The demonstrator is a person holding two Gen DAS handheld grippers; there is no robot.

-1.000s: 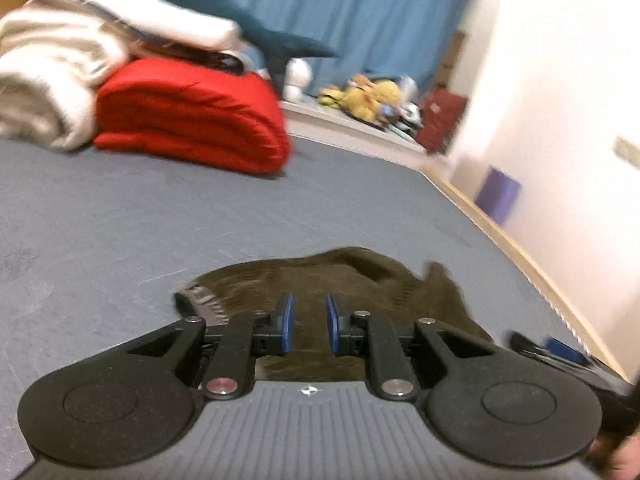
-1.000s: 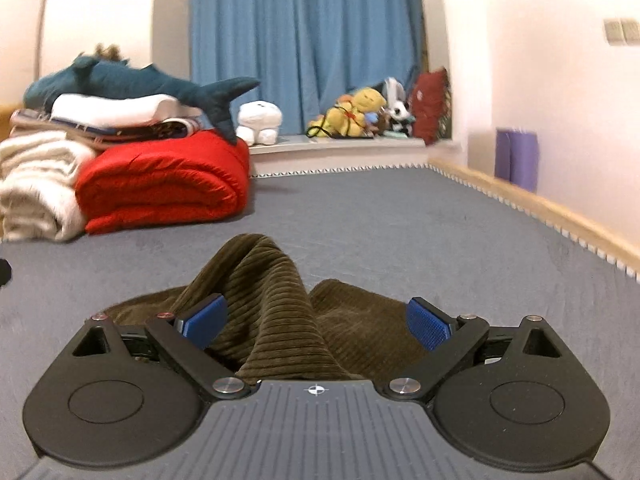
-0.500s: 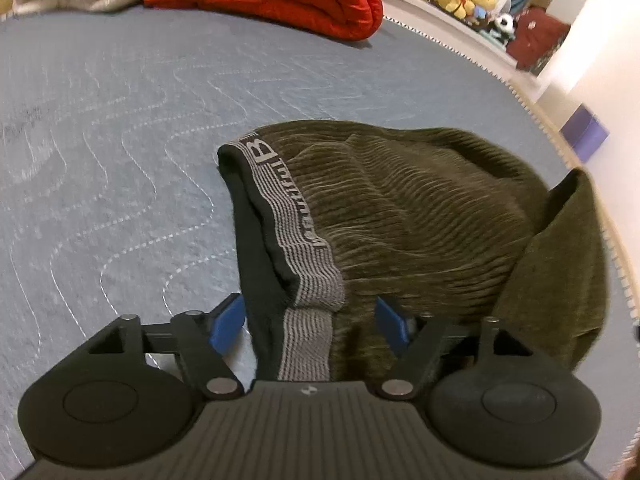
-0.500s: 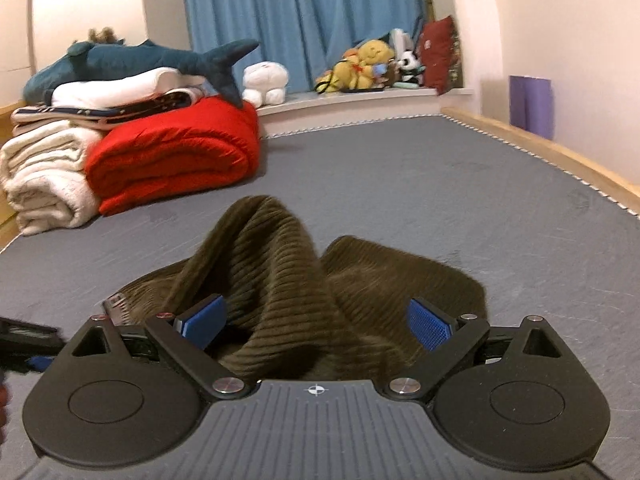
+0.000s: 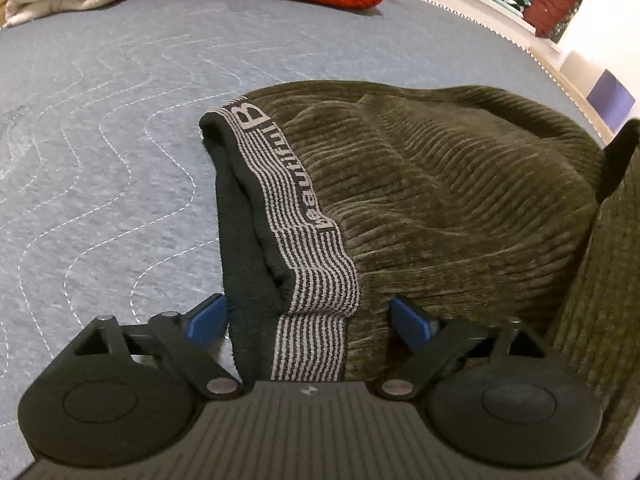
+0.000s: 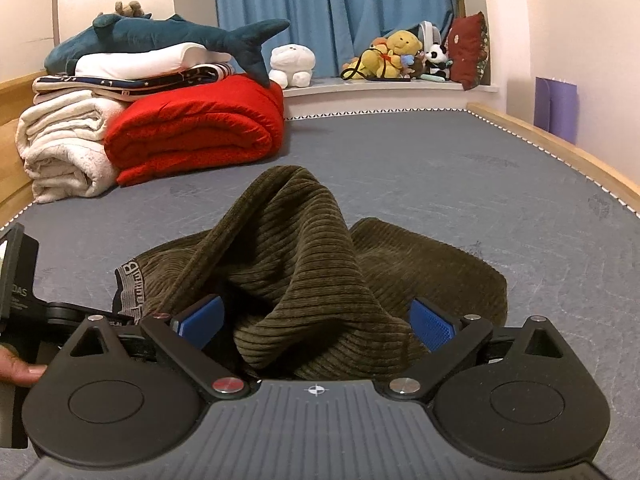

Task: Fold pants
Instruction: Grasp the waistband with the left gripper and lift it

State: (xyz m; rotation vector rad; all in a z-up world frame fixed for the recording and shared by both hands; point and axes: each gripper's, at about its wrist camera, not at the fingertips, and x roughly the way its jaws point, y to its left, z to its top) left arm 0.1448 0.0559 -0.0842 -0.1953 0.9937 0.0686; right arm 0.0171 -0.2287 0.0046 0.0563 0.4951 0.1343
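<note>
On the grey quilted mattress (image 5: 120, 128) lie the pants (image 5: 448, 184), olive corduroy, bunched in a loose heap with the striped waistband (image 5: 316, 264) turned up toward the left wrist camera.

Left gripper (image 5: 310, 322) tilts steeply down over the waistband end of the pants. Its jaws have just been opening and now stand wide; the waistband and its dark inner lining run up between the two blue pads (image 5: 206, 318), which stand clear on either side without pressing on the cloth. From the right wrist view, the body of this gripper shows at the left edge, low beside the pants, with part of a hand (image 6: 16, 368) on it.

Right gripper (image 6: 316, 322) points only slightly downward, across the bed toward the blue curtain (image 6: 332, 16). Its jaws are also spread wide. A raised hump of the pants (image 6: 292, 248) rises in front of it and a fold of the cloth droops between its blue pads (image 6: 434, 324), which sit apart from the fabric on both sides; I cannot see any pinch on it.

Farther up the mattress, well apart from the pants, sit a folded red quilt (image 6: 196, 132) and a rolled white blanket (image 6: 64, 148), touching each other, with a plush shark (image 6: 168, 34) lying on the stacked bedding above them. Stuffed toys (image 6: 396, 56) line the ledge below the curtain.
</note>
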